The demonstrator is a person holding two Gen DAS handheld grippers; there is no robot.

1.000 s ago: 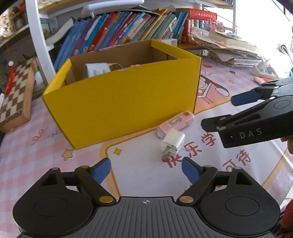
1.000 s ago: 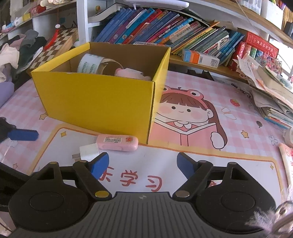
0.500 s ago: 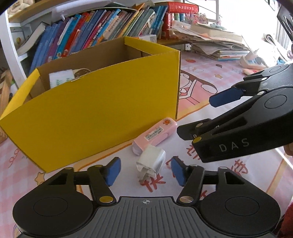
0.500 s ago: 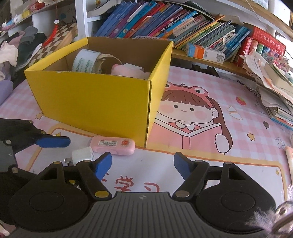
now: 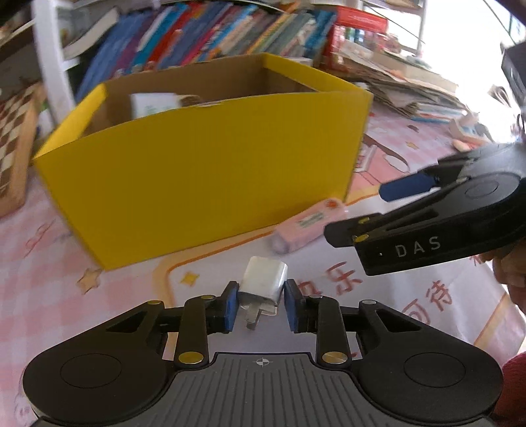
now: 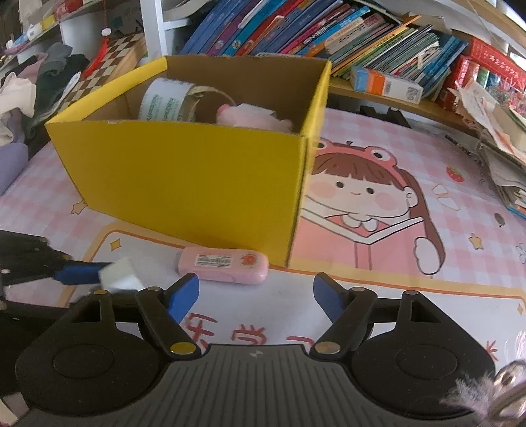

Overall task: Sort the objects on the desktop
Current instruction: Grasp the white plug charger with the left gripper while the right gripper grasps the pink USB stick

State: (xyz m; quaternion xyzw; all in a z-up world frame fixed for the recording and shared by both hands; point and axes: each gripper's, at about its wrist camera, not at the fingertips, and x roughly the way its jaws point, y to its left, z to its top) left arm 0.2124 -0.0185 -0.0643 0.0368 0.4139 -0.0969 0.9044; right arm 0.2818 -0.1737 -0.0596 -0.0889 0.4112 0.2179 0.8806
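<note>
My left gripper point(image 5: 261, 307) is shut on a white plug adapter point(image 5: 263, 284), prongs toward the camera; it also shows in the right wrist view point(image 6: 120, 277). A pink rectangular case point(image 6: 223, 264) lies on the mat against the front corner of the yellow cardboard box point(image 6: 184, 177); it also shows in the left wrist view point(image 5: 309, 223). My right gripper point(image 6: 256, 297) is open and empty, just in front of the pink case; it also shows in the left wrist view point(image 5: 427, 213). The box point(image 5: 203, 184) holds a tape roll point(image 6: 167, 101) and a pink item point(image 6: 253, 115).
A pink cartoon desk mat point(image 6: 378, 210) covers the desk. A bookshelf of books point(image 6: 312, 29) runs behind the box. A paper stack point(image 6: 503, 144) lies at the right. A chessboard point(image 5: 13, 131) stands at the far left.
My left gripper has closed around the white adapter and the view is blurred with motion. My right gripper has moved closer to the pink case and stays open.
</note>
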